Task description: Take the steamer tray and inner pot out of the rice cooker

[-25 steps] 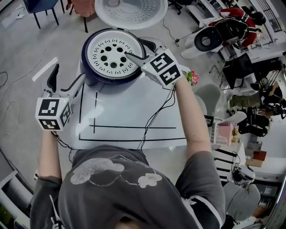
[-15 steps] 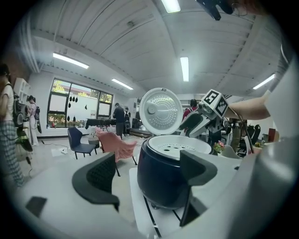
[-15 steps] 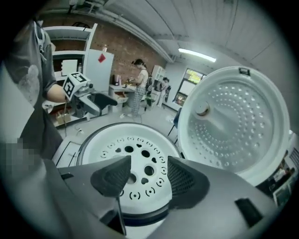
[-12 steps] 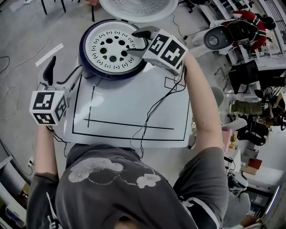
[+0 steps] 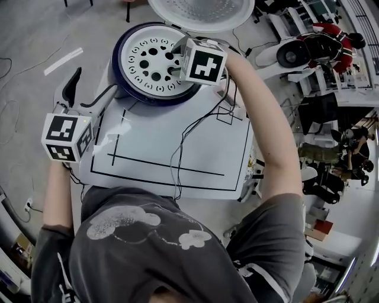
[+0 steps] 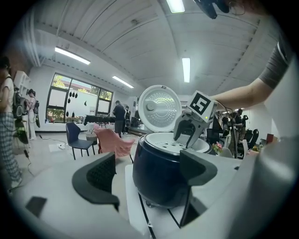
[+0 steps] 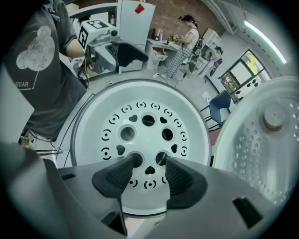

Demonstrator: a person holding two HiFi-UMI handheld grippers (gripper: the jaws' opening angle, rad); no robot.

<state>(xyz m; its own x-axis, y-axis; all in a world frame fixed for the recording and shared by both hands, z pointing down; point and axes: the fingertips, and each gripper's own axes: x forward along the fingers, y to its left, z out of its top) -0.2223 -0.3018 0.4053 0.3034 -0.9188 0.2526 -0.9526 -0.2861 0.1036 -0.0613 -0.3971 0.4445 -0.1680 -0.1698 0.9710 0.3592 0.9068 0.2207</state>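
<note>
The dark blue rice cooker (image 5: pixel 127 89) stands at the table's far end with its lid (image 5: pixel 200 12) swung up. The white perforated steamer tray (image 5: pixel 148 59) sits in its mouth and hides the inner pot. My right gripper (image 5: pixel 177 59) points steeply down onto the tray. Its jaws have just been closing, and in the right gripper view its fingertips (image 7: pixel 133 162) reach two round holes of the steamer tray (image 7: pixel 140 126), with the bridge between those holes in the gap of the right gripper (image 7: pixel 148 163). My left gripper (image 6: pixel 148 175) is open and empty, short of the rice cooker (image 6: pixel 163 177).
The white table (image 5: pixel 177 142) carries black tape lines and a trailing cable (image 5: pixel 183 142). Chairs (image 6: pixel 77 137) and people stand in the room behind. Cluttered desks and equipment (image 5: pixel 320 47) fill the right side.
My right gripper has tipped from nearly level to steeply down over the tray and its jaws have narrowed. My left gripper has sunk a little nearer the cooker.
</note>
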